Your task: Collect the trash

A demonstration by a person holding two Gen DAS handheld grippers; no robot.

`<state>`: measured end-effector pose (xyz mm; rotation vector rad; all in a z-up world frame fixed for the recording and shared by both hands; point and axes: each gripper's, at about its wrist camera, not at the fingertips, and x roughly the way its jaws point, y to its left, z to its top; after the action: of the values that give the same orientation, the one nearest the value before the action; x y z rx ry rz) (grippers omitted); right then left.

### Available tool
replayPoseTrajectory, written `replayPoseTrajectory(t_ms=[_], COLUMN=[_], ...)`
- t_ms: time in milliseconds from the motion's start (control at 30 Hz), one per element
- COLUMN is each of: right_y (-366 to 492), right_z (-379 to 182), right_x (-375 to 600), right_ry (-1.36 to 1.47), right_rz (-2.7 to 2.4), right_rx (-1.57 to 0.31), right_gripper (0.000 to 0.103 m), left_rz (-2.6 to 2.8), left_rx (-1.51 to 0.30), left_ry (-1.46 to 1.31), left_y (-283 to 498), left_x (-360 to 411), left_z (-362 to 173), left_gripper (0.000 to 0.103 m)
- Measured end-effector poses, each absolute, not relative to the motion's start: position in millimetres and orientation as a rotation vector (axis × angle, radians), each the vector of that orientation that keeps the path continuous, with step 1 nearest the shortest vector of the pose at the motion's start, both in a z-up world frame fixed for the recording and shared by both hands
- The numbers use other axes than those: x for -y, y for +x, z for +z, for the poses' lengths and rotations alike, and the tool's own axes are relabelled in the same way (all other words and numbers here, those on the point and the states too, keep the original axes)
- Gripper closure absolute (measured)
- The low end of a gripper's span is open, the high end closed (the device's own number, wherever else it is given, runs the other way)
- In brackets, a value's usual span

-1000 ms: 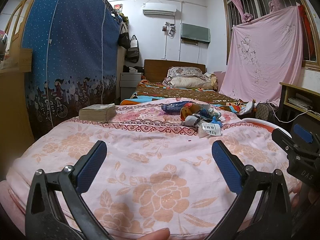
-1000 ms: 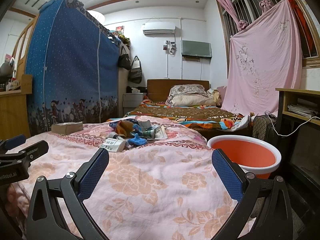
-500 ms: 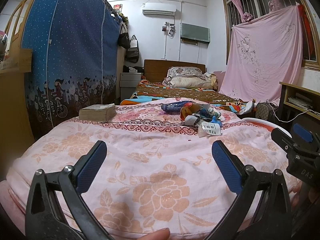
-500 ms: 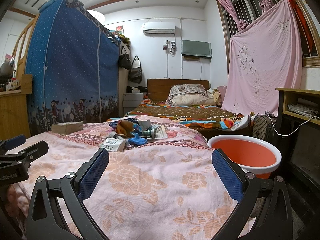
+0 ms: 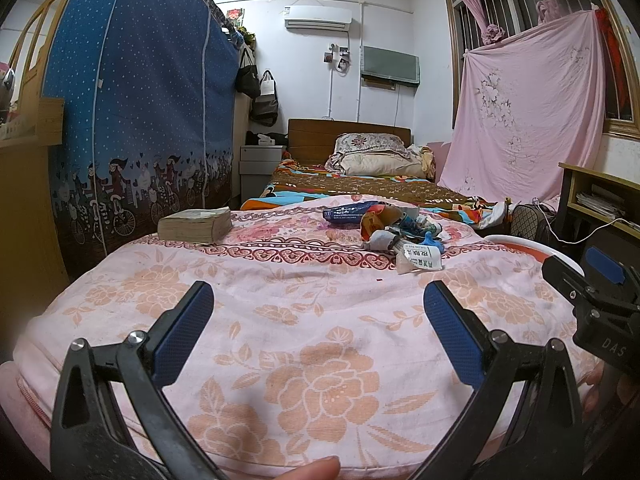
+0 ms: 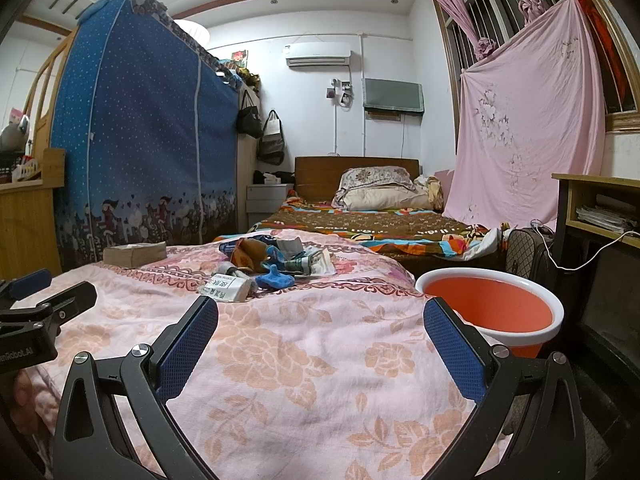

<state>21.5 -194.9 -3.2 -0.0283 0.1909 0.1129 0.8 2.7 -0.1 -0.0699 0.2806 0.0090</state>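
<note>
- Pink floral bedspread [image 5: 320,320] fills the ground under both of my tools, and across the last second I see almost nothing changed: same framing, same pile, same basin.
- My left gripper [image 5: 318,312] hangs low over the near end of the bed, jaws spread wide, nothing between the blue pads.
- My right gripper [image 6: 320,320] sits the same way, jaws wide apart and empty; each tool shows at the edge of the other's view.
- Trash pile [image 6: 266,264] lies well ahead of both, toward the far end of the bedspread: wrappers, a blue scrap, a crumpled brownish packet, and nearest me a white printed packet [image 6: 224,290].
- Orange basin [image 6: 490,312] with a white rim stands just beside the bed on my right, and looks empty.
- Thick book [image 5: 195,225] rests apart from the pile on the left; I judge it is not trash.
- With so little movement, I take it the collecting has not begun: nothing picked up, nothing in the basin.
- Next I would need a long reach forward; the white packet is the closest piece.
</note>
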Motion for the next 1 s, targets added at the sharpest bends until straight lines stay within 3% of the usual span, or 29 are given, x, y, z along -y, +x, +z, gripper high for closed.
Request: replayPoseTrajectory(t_ms=[1000], right_y=[22.4], right_z=[-6.3], right_x=[194.8], right_ry=[-0.027], right_rz=[0.114], right_rx=[-0.194], right_gripper=[0.0], left_rz=[0.009], left_rx=[-0.282], left_ry=[-0.07], left_y=[-0.3], left_x=[-1.0], left_z=[-1.4], left_gripper=[0.011])
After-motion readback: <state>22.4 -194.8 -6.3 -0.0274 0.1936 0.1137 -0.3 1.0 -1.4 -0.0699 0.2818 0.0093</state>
